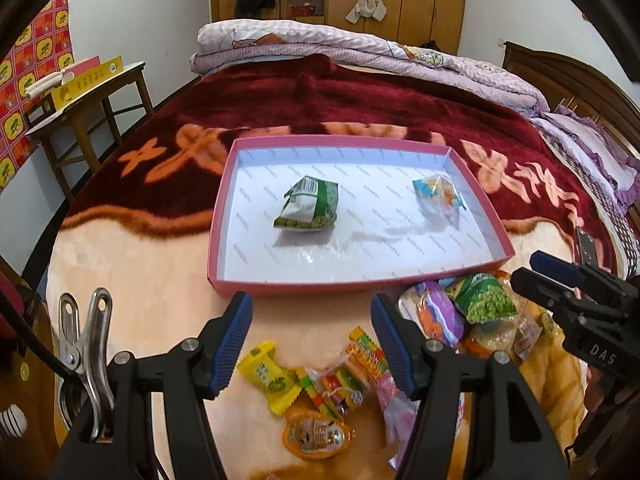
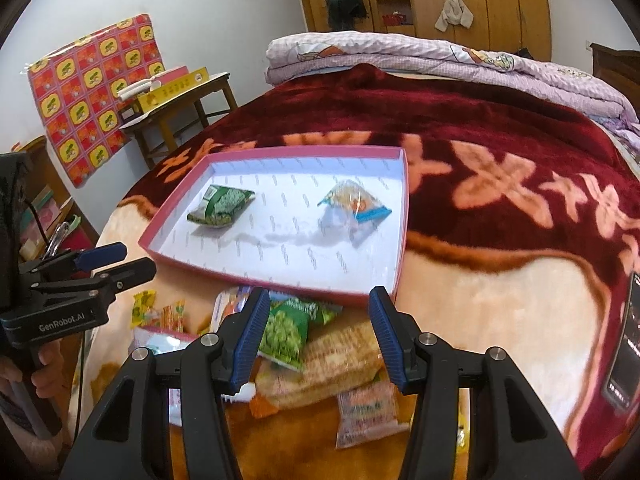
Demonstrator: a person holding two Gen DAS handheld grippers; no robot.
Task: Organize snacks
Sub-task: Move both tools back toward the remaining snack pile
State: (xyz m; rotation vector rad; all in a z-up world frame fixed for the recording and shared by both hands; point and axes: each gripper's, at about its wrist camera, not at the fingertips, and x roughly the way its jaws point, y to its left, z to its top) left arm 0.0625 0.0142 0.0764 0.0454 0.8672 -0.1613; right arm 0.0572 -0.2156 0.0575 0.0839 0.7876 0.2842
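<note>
Bed [image 1: 168, 312] — pink tray [image 1: 224, 216] long axis crosswise

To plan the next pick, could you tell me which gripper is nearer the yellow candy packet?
Left. The left gripper hovers open just above the yellow candy packet; the right gripper hangs open over the green pea bag, off to the side.

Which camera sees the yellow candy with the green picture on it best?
The left wrist view. There the yellow candy lies whole and sharp on the blanket, just below the open left tongs. In the right wrist view it sits far off at the left, small, blurry and partly hidden behind other snacks.
</note>
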